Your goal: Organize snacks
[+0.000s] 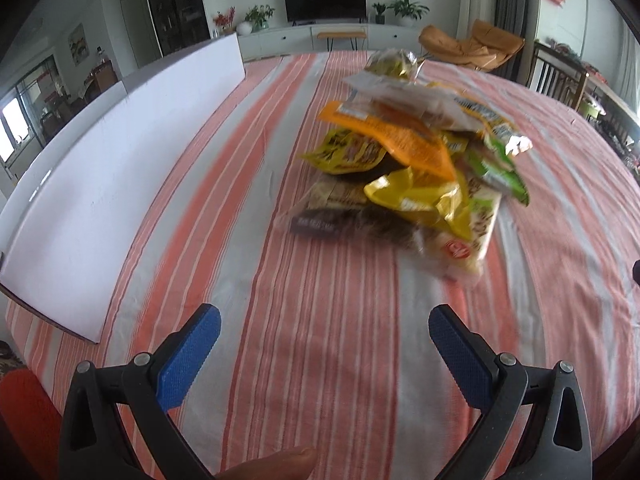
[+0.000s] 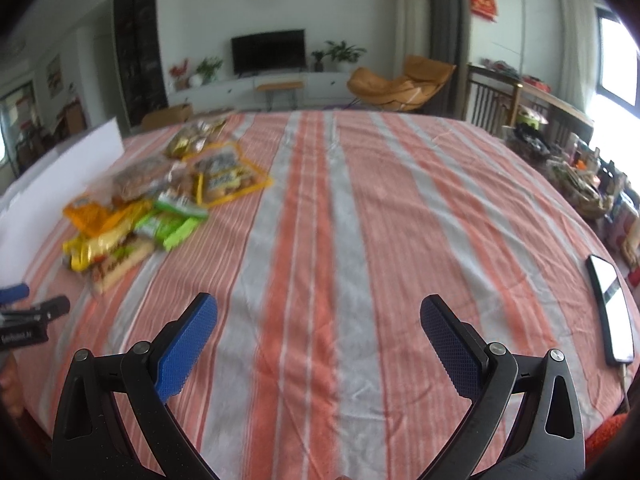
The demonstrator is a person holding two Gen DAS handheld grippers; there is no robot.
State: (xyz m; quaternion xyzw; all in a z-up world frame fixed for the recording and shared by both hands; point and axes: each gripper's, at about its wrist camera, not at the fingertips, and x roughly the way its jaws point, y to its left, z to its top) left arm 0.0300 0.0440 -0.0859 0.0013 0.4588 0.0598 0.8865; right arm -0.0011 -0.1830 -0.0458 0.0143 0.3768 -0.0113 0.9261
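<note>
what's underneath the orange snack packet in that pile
Under the orange snack packet lie a yellow packet and a crumpled yellow wrapper; anything deeper is covered.

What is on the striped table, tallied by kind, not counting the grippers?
Snack pile: 1 (packets too blurred and overlapped to count singly)
Phone: 1
White board: 1
Total: 3

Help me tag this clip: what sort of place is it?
Most likely a home living room: a TV on a low cabinet, an orange lounge chair, and potted plants beyond the striped table.
</note>
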